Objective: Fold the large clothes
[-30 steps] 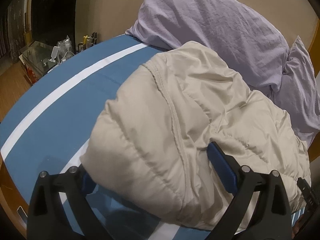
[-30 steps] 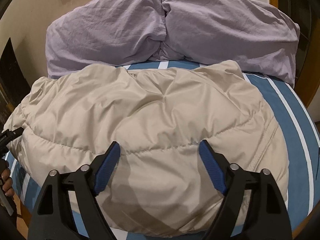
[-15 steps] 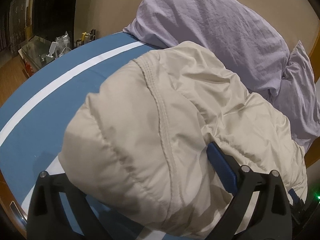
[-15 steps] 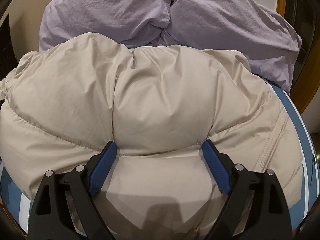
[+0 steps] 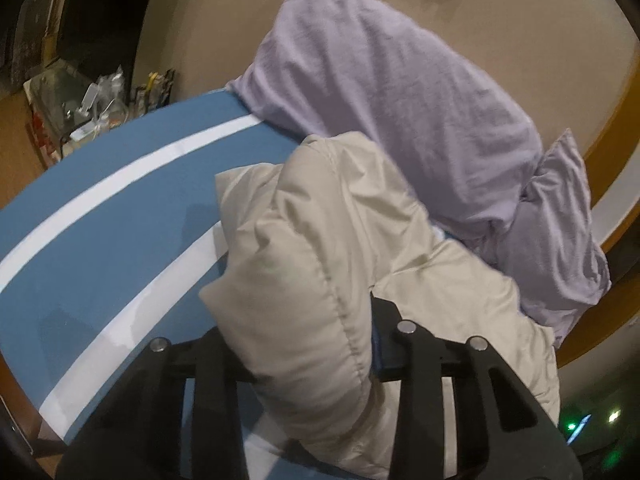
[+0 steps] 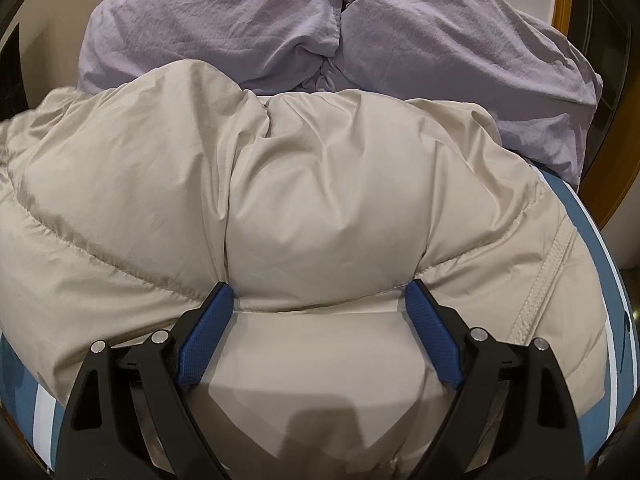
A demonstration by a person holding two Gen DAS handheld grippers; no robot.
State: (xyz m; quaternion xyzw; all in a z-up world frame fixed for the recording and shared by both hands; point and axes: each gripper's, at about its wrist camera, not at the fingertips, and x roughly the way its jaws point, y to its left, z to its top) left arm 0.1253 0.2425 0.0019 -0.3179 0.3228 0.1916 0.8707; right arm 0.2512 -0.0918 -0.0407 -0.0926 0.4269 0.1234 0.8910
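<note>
The puffy beige jacket (image 6: 320,200) lies on the striped blue bed (image 5: 120,216), the left gripper (image 5: 304,344) has just closed on its edge, and the right gripper (image 6: 320,320) sits wide open around a bulge, so lift slowly and evenly.

black fingers (image 6: 436,344), blue pads, silver screws

- left gripper (image 5: 304,336) angled downward, jaws just closed, pinching a puffy fold between them
- right gripper (image 6: 320,320) angled downward, jaws spread wide, pads pressed into padding
</note>
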